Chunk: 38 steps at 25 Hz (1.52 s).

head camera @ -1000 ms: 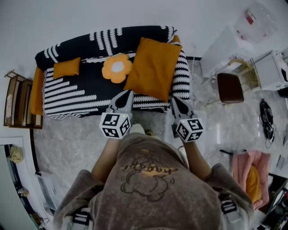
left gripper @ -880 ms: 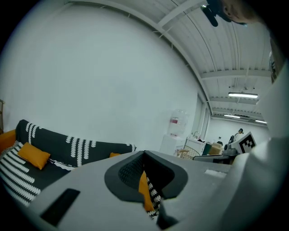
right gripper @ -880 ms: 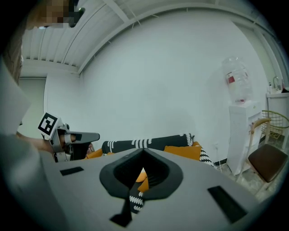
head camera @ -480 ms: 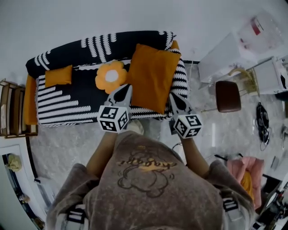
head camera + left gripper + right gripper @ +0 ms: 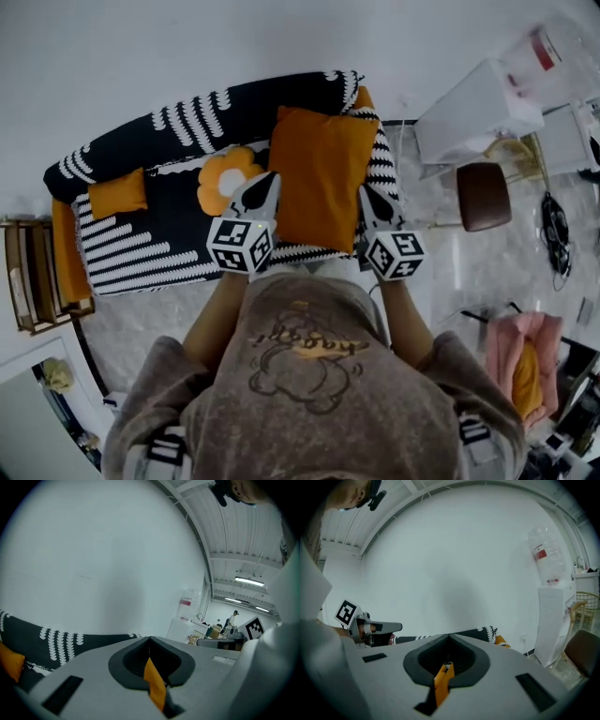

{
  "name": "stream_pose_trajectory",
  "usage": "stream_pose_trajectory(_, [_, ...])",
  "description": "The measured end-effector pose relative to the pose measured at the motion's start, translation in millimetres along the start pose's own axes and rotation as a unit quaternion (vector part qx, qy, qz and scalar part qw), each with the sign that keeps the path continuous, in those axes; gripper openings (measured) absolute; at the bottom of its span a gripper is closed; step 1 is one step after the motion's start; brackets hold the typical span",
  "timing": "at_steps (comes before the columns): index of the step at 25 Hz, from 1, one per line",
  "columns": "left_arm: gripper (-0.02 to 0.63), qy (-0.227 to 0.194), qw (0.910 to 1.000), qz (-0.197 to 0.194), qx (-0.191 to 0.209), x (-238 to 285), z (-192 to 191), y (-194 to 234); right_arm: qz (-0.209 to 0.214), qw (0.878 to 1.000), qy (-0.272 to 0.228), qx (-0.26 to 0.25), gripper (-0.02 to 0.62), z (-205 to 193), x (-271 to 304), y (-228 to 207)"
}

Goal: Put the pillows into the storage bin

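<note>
A big orange pillow [image 5: 323, 173] hangs between my two grippers in front of the black-and-white striped sofa [image 5: 141, 248]. My left gripper [image 5: 270, 178] is shut on its left edge, and the right gripper [image 5: 365, 190] is shut on its right edge. A strip of orange fabric [image 5: 154, 686] shows pinched in the left gripper view, and another [image 5: 440, 684] in the right gripper view. A flower-shaped pillow [image 5: 221, 178] and a small orange pillow [image 5: 117, 194] lie on the sofa seat. A pink container [image 5: 525, 361] holding something orange sits at the lower right.
A brown stool [image 5: 484, 195] and a white water dispenser [image 5: 478, 111] stand right of the sofa. A wooden shelf [image 5: 28, 281] is at its left end. The white wall runs behind the sofa. Cables lie on the floor at the far right.
Both grippers have shifted together with the big orange pillow. Its lower edge now reaches past the sofa's front edge toward me, and the sofa sits more tilted in the head view.
</note>
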State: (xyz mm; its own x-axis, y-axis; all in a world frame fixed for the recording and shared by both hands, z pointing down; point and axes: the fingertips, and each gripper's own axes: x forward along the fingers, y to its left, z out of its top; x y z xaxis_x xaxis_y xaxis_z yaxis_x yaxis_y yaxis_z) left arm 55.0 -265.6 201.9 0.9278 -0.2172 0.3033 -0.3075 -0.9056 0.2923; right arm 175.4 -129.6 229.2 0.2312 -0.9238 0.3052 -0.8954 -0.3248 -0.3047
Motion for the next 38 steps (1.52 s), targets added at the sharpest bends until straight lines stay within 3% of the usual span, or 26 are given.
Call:
stream_pose_trajectory(4, [0.005,0.019,0.9997,-0.006,-0.013,27,-2,8,-0.014,1.000,0.009,0.020,0.000,2,24,-21])
stream_pose_trajectory(6, [0.033,0.028,0.9992,-0.010,-0.028,40,-6,11,-0.015,0.999,0.015,0.028,0.089,0,34,-31])
stream_pose_trajectory(8, [0.133,0.038,0.9982,-0.009,-0.046,52,-13,17,-0.011,0.999,0.025,0.035,0.148,-6,45,-40])
stream_pose_trajectory(10, [0.191,0.048,0.9973,-0.004,-0.056,65,-23,25,-0.002,0.998,0.046,0.045,0.217,-19,55,-48])
stream_pose_trajectory(13, [0.290,0.068,0.9957,0.005,-0.062,87,-46,39,0.007,0.994,0.088,0.058,0.374,-49,75,-62])
stream_pose_trajectory(16, [0.360,0.097,0.9929,0.014,-0.068,111,-81,60,0.003,0.990,0.122,0.069,0.433,-89,98,-78])
stream_pose_trajectory(23, [0.403,0.175,0.9810,0.037,-0.075,163,-199,121,-0.022,0.975,0.203,0.084,0.471,-206,143,-136])
stream_pose_trajectory(29, [0.403,0.212,0.9727,0.046,-0.084,207,-292,174,-0.044,0.967,0.233,0.094,0.480,-292,182,-178])
stream_pose_trajectory(35, [0.403,0.247,0.9614,0.076,-0.095,234,-383,208,-0.081,0.965,0.247,0.032,0.476,-345,205,-202])
stream_pose_trajectory(38, [0.403,0.241,0.9609,0.077,-0.112,236,-403,215,-0.112,0.965,0.237,0.012,0.431,-356,213,-208])
